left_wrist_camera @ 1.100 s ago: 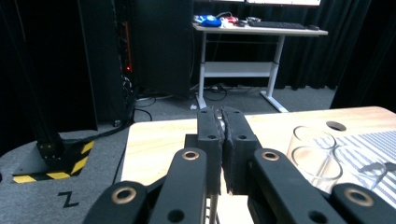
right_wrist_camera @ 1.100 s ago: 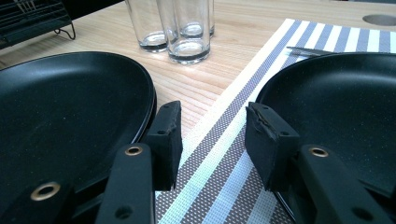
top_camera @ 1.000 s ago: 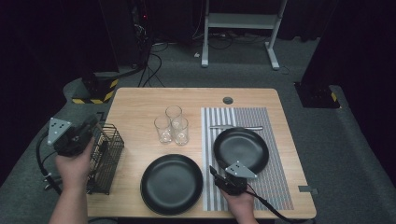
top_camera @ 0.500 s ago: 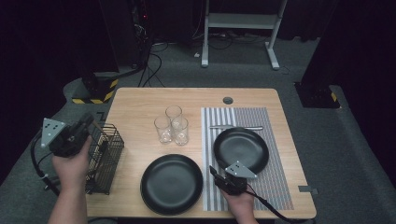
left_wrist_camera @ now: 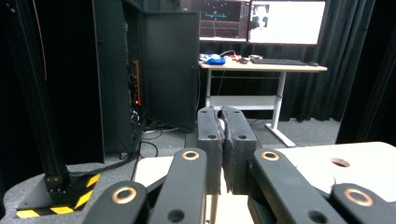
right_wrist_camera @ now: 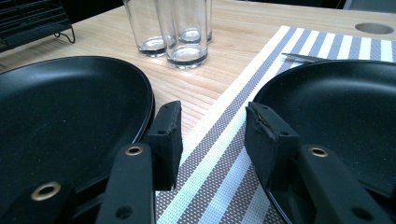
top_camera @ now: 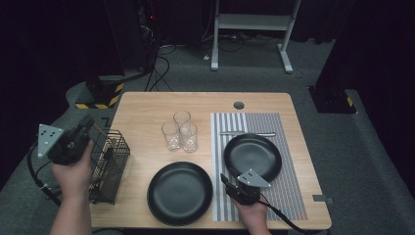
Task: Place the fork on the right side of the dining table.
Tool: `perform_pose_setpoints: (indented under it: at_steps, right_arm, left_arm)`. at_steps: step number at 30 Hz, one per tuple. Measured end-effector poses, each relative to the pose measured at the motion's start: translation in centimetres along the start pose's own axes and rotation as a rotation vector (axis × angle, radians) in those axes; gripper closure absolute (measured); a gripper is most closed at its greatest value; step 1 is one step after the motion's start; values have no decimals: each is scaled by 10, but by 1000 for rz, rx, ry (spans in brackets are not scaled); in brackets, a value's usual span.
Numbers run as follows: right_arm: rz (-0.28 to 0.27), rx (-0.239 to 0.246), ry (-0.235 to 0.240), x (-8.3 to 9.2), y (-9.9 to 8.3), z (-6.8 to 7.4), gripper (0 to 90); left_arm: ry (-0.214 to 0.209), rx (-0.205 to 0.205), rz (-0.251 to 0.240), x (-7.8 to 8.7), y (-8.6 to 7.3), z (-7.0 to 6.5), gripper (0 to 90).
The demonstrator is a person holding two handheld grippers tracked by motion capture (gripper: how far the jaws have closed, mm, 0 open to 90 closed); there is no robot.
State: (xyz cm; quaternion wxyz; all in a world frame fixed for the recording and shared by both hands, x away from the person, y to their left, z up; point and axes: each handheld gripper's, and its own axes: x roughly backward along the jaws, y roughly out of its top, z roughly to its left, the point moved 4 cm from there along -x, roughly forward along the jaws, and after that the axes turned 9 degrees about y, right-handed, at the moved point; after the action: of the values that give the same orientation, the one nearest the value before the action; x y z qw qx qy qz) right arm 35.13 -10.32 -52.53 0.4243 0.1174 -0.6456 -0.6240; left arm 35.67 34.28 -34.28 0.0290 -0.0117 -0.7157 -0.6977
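Note:
My left gripper [top_camera: 88, 121] is held in the air past the table's left edge, above a black wire basket [top_camera: 110, 166]. Its jaws are shut [left_wrist_camera: 221, 112] and point at the far room. I see nothing held between them. My right gripper [top_camera: 225, 179] lies low on the striped placemat [top_camera: 288, 196], open, with only mat between its jaws [right_wrist_camera: 212, 116]. A black plate [top_camera: 180, 192] sits to its left on the bare wood [right_wrist_camera: 60, 107]. Another black plate [top_camera: 252, 155] lies on the mat to its right [right_wrist_camera: 336, 107].
Three clear glasses [top_camera: 180, 131] stand together mid-table, straight ahead of the right gripper [right_wrist_camera: 187, 28]. A piece of metal cutlery [top_camera: 247, 133] lies on the mat behind the right plate. A round cable hole [top_camera: 239, 105] is near the far edge. A desk with monitors [left_wrist_camera: 261, 65] stands beyond.
The left gripper has drifted slightly to the left, away from the basket. The right gripper has stayed put.

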Motion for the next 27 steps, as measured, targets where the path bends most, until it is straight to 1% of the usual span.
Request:
perform_pose_setpoints:
  at_steps: [3,6,14,19,27]
  right_arm:
    - [5,2,1,-2,-1,0,566]
    - [8,2,-2,-2,-1,0,566]
    - [3,6,-1,-1,0,0,566]
    - [-5,8,-2,1,1,0,566]
    - [-6,8,-2,1,1,-1,566]
  left_arm:
    - [2,-1,-20,1,3,0,868]
    - [-2,6,-33,2,7,-2,868]
    - [-3,-6,-79,7,21,-10,869]
    - [-9,-4,-92,7,26,-14,869]
    - [-34,6,-111,9,30,-23,869]
